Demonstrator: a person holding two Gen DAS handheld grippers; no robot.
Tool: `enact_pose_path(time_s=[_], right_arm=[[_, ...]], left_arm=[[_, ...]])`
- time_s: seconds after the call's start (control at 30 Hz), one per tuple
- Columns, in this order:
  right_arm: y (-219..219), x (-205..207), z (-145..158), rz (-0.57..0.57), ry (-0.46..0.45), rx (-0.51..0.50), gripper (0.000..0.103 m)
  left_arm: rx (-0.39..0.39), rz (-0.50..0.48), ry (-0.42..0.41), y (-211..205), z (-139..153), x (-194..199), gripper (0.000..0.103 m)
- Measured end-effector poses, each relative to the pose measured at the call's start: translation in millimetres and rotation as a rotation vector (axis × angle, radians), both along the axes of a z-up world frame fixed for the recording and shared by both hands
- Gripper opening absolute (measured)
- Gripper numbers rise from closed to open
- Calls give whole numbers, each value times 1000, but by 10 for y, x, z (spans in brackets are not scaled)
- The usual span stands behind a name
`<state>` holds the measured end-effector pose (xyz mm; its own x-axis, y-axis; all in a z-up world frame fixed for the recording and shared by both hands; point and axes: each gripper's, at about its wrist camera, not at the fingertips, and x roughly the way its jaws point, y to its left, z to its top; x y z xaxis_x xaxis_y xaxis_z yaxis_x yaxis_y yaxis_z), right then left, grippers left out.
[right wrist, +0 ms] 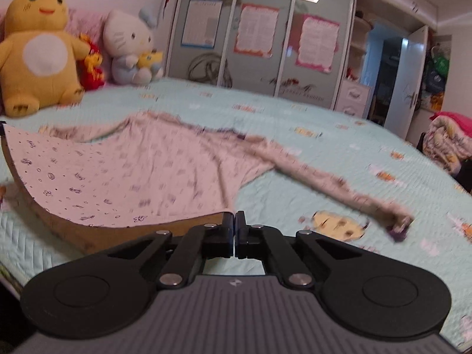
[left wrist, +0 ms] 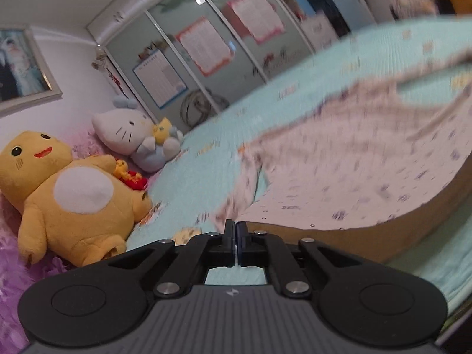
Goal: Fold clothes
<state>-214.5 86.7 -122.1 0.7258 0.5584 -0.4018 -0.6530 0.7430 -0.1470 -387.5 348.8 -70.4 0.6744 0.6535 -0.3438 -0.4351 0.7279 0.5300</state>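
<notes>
A pale pink long-sleeved shirt (right wrist: 147,171) with a small dark print lies on the mint bedspread (right wrist: 324,124), with one sleeve (right wrist: 339,183) stretched out to the right. A brown cardboard board (right wrist: 73,230) sits under its lower part, and hem and board curve up off the bed. My right gripper (right wrist: 235,218) is shut at the board's right hem corner. In the left wrist view the shirt (left wrist: 354,162) is blurred. My left gripper (left wrist: 236,227) is shut at the other corner, where the board (left wrist: 368,239) begins.
A yellow plush toy (right wrist: 38,50) and a white cat plush (right wrist: 129,38) sit at the head of the bed. Mirrored wardrobe doors (right wrist: 265,29) stand behind the bed. A heap of bedding (right wrist: 445,138) lies past the bed's right edge.
</notes>
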Motion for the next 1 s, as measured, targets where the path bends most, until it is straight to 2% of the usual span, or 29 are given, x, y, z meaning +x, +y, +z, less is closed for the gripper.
enact_pose_path(time_s=[0.07, 0.17, 0.2, 0.27, 0.37, 0.4, 0.5, 0.53, 0.57, 0.6, 0.67, 0.7, 0.83, 0.97, 1.0], right_arm=[[-113, 9, 194, -17, -34, 31, 0], [-277, 1, 484, -44, -84, 87, 0], [-328, -15, 579, -52, -100, 112, 0], [-382, -35, 675, -33, -86, 154, 0], [-274, -14, 487, 12, -6, 136, 0], [-218, -21, 362, 13, 18, 106, 0], [-182, -78, 22, 5, 47, 22, 2], [-192, -109, -67, 2, 42, -19, 10], [-215, -120, -151, 2, 42, -61, 21], [-250, -123, -221, -3, 51, -88, 26], [-332, -95, -349, -20, 82, -120, 35], [-352, -88, -395, -32, 94, -130, 35], [-323, -74, -471, -43, 114, -141, 38], [-249, -169, -458, -12, 73, -154, 51], [-233, -192, -452, -2, 64, -156, 51]], left_arm=[[-51, -5, -75, -29, 256, -105, 4], [-118, 45, -161, 32, 475, -237, 3], [-114, 76, -166, 70, 483, -264, 3], [-130, 128, -138, 210, 394, -269, 3], [-216, 194, -81, 452, 78, -227, 3], [-205, 212, -45, 455, -54, -204, 3], [-139, 165, 22, 264, -279, -264, 6], [-121, 126, 31, 181, -319, -299, 8], [-102, 93, 46, 96, -353, -323, 10], [-83, 68, 66, 35, -392, -317, 13], [-41, 31, 104, -53, -480, -282, 30], [-19, 20, 121, -79, -528, -254, 46], [30, -11, 167, -85, -671, -132, 48], [68, -25, 211, -76, -815, -39, 48], [82, -29, 224, -91, -845, -18, 48]])
